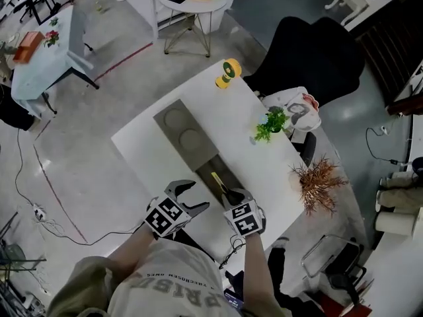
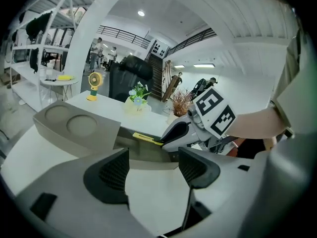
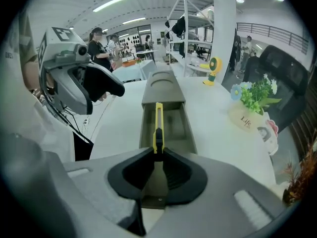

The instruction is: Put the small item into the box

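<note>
**A:** How are the hands posed?

**B:** In the head view, both forearms (image 1: 256, 264) reach up from the lower middle of the frame over the near edge of a white table (image 1: 142, 147). The left gripper (image 1: 196, 195) sits lower centre. Its fingers are spread wide, and only bare table shows between them. Just to its right, the right gripper (image 1: 230, 195) has its fingers pinching the back end of a yellow utility knife (image 3: 158, 125).

**A:** Where is the knife?

**B:** It points straight away from the fingers, over the open near end of a long grey box (image 1: 198, 154) at the frame's centre. I cannot tell whether it touches the bottom. The far half of the box has a top with two round recesses.

**A:** Is any writing readable?

**B:** In the right gripper view, the pot (image 3: 245, 119) of a small green plant (image 3: 257, 97) reads "Life". Each gripper carries a cube (image 1: 164, 215) of black-and-white square markers. Print on the shirt (image 1: 172, 282) appears upside down and is not clear enough to read.

**A:** What else is around?

**B:** A yellow desk fan (image 1: 228, 72) stands at the table's far corner, upper centre. A dried brown plant (image 1: 317, 180) is at the right edge. A black chair (image 1: 310, 55) is beyond the table, upper right.
</note>
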Demonstrator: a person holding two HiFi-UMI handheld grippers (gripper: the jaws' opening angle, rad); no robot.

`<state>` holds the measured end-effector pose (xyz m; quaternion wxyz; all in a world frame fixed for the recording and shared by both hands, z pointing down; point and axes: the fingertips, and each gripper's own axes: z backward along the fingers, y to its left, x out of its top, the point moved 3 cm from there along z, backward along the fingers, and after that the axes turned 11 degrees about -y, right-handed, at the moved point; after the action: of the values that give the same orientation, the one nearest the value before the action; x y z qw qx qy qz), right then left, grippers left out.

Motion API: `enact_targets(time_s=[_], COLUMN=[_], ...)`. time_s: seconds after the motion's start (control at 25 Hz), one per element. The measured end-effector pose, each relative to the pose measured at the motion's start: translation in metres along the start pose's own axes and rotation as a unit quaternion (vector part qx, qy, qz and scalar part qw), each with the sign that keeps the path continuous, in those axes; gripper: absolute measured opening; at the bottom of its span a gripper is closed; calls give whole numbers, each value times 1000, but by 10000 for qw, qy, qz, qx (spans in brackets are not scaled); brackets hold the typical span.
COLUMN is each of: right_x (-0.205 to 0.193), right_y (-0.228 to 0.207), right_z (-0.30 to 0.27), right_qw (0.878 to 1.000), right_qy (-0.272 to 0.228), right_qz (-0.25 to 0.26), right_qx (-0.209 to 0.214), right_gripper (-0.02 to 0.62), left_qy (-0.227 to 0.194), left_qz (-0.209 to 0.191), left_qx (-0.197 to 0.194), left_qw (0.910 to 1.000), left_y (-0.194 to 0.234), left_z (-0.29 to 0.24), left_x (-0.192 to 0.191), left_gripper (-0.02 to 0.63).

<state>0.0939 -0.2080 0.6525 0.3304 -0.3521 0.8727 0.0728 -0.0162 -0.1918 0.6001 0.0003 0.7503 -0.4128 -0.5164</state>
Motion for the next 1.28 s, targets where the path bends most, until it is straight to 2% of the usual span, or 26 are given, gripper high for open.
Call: enact_targets(time_s=[0.36, 1.08, 1.28], right_x=[-21, -36, -38], right_y=[-12, -20, -16], right_z=[-20, -49, -45], right_qw=[9971, 9888, 9830], right_qy=[757, 1479, 1796], right_qz=[-9, -46, -293], right_qx=[67, 196, 249], right_gripper=[57, 57, 57], left_qy=[167, 188, 150], left_qz=[-31, 59, 182], left_qx=[156, 152, 83], left_qw=[9997, 9997, 9997], left_y=[6, 14, 15], left_z=[8, 10, 11], left_x=[-6, -7, -8], left_gripper=[298, 298, 298])
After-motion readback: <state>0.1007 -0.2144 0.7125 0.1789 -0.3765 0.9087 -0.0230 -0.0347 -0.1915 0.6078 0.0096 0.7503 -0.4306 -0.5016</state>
